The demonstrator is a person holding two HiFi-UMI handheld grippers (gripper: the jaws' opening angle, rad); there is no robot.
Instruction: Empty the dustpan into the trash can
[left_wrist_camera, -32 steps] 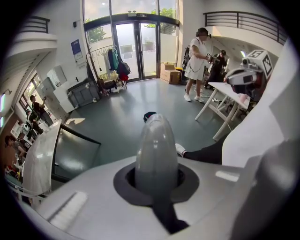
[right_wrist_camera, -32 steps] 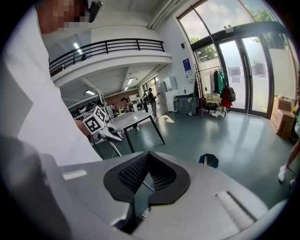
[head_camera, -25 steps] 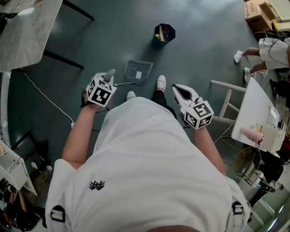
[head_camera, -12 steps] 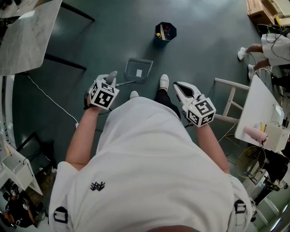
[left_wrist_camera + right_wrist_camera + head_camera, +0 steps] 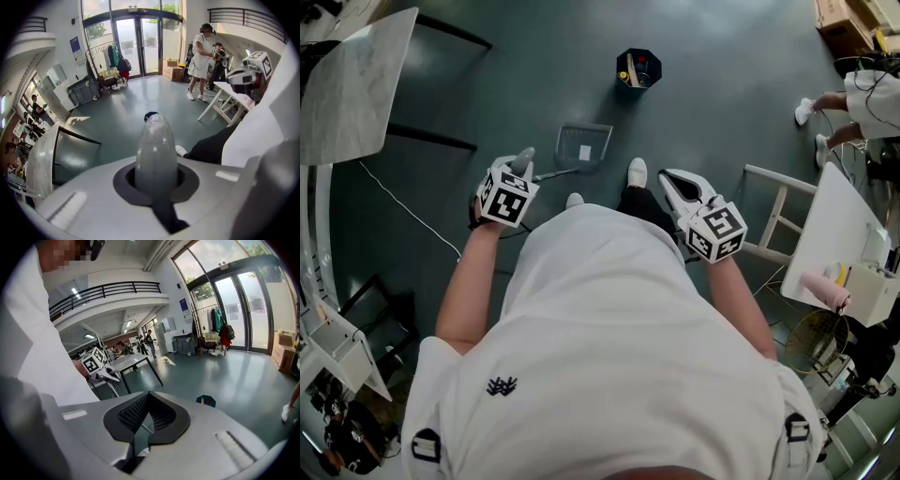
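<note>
The left gripper (image 5: 523, 164) has its jaws clamped on the dustpan's grey handle (image 5: 156, 149); the right gripper (image 5: 671, 186), at the person's right side, has its jaws pressed together on nothing. The dustpan (image 5: 584, 145) runs forward and rightward from the handle, with a white scrap (image 5: 585, 152) in its tray and a shoe (image 5: 635, 172) just beside it. Open floor (image 5: 534, 75) lies beyond its far edge. The trash can (image 5: 638, 67) stands farther ahead, slightly right, with a white chair (image 5: 766, 211) well off to the right
</note>
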